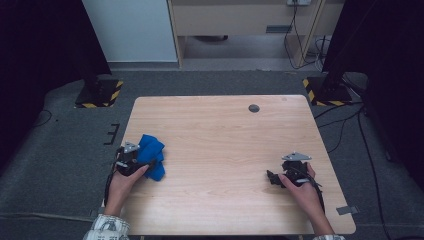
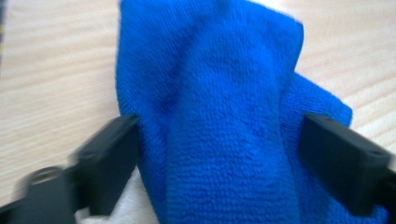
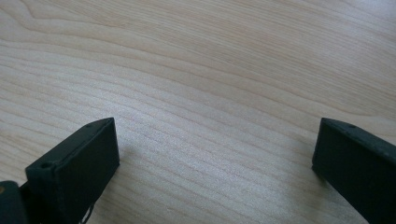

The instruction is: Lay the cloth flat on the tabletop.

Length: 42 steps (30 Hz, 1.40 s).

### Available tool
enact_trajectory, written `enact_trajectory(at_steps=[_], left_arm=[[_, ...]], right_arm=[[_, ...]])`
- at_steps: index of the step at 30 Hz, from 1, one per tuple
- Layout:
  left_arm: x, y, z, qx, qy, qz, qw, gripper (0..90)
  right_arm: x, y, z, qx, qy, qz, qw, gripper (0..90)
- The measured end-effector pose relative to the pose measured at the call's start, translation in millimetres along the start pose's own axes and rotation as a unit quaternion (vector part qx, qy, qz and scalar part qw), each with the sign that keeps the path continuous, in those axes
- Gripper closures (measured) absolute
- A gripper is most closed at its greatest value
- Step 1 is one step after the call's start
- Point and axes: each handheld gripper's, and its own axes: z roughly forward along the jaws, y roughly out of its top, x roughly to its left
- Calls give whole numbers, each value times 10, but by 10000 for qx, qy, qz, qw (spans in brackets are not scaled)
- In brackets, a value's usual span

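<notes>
A crumpled blue cloth [image 1: 152, 149] lies near the left edge of the wooden table [image 1: 225, 135]. My left gripper [image 1: 144, 161] reaches into it from the left side. In the left gripper view the blue cloth [image 2: 210, 93] lies bunched between the two black jaws of the left gripper [image 2: 219, 144]; each jaw sits at an edge of the fold without visibly squeezing it. A white patch [image 2: 128, 205] peeks out under the cloth. My right gripper [image 1: 274, 178] rests low at the table's right side, pointing left. The right gripper [image 3: 215, 149] stands open over bare wood.
A small grey round cap [image 1: 254, 108] is set in the table near its far edge. Two black stands with yellow-black striped bases [image 1: 97, 95] [image 1: 325, 92] flank the far corners. Cables [image 1: 345, 120] run over the grey floor on the right.
</notes>
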Motion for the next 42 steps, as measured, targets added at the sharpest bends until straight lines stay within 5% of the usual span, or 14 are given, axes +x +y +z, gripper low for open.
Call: enact_trajectory(at_steps=[10,16,20,27,28,30,39,42], left_arm=[[-56,18,3,107,-416,-9,9991,610],[-196,101,10,141,-569,246,9980,703],[-436,200,1,89,-845,510,9951,711],[-1040,500,-16,-169,-1372,1011,9852,712],[-1040,500,-16,-169,-1372,1011,9852,712],[-1335,622,45,-149,-1532,1324,9792,712],[-1858,822,294,-40,-1869,1633,9687,712],[-2015,810,389,102,-2064,1756,9625,710]], right_arm=[[1,0,0,-1,-3,4,10000,6],[1,0,0,-1,-4,0,10000,6],[1,0,0,-2,-6,1,10000,7],[1,1,1,0,-4,3,10000,6],[-1,1,1,2,4,-1,10000,6],[0,1,2,0,1,3,10000,6],[-1,1,2,1,5,-3,10000,6],[-1,1,2,1,6,-5,10000,6]])
